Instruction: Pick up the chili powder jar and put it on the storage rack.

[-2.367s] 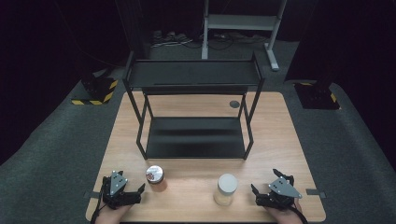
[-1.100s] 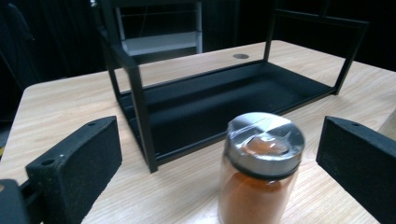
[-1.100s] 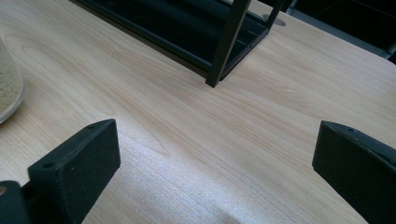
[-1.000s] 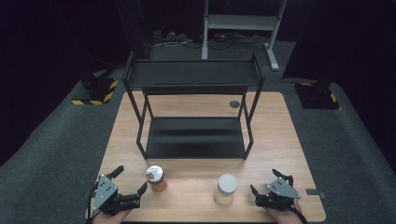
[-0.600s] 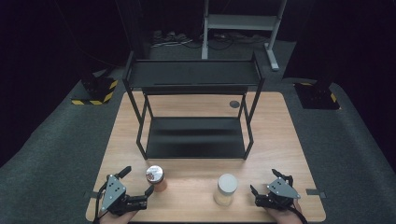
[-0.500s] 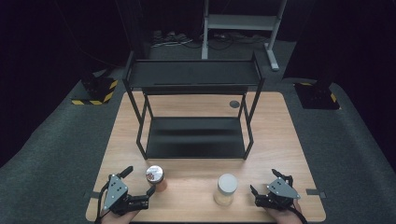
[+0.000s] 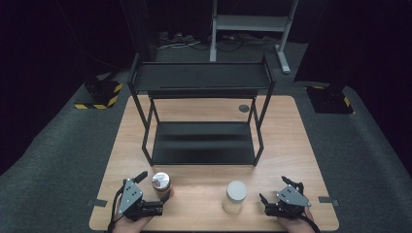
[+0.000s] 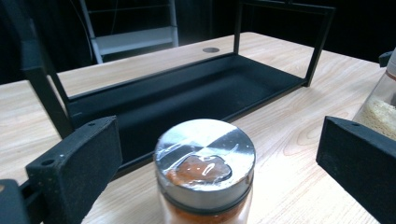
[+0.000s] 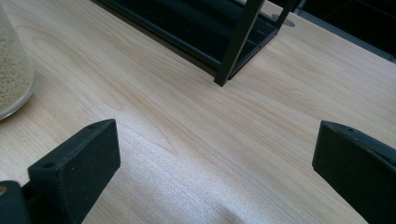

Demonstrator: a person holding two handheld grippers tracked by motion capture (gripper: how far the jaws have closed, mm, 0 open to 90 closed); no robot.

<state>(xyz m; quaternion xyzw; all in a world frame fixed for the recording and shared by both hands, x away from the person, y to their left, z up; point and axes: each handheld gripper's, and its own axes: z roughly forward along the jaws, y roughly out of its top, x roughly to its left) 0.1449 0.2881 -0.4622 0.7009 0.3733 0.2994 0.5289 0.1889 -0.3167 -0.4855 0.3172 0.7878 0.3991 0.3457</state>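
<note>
A small glass jar of orange-red spice (image 7: 161, 183) with a shiny silver lid (image 8: 204, 157) stands near the table's front left. My left gripper (image 7: 152, 188) is open, one jaw on each side of the jar, with gaps to both. In the left gripper view (image 8: 217, 161) the jar sits centred and close between the jaws. A taller jar of pale grains with a white lid (image 7: 235, 195) stands to the right, with its glass edge (image 8: 379, 109) in the left gripper view. My right gripper (image 7: 275, 191) rests open over bare wood (image 9: 215, 163), right of that jar (image 9: 13, 70).
A black two-tier metal rack (image 7: 201, 80) stands mid-table behind both jars, its lower tray (image 8: 177, 88) just beyond the spice jar and one leg (image 9: 236, 44) ahead of the right gripper. A round grommet (image 7: 243, 108) marks the table's far side. Bare wood (image 7: 199, 182) lies between rack and jars.
My left gripper drew back a little, then swung right and forward until its jaws stood on either side of the spice jar. The right gripper and both jars stayed put.
</note>
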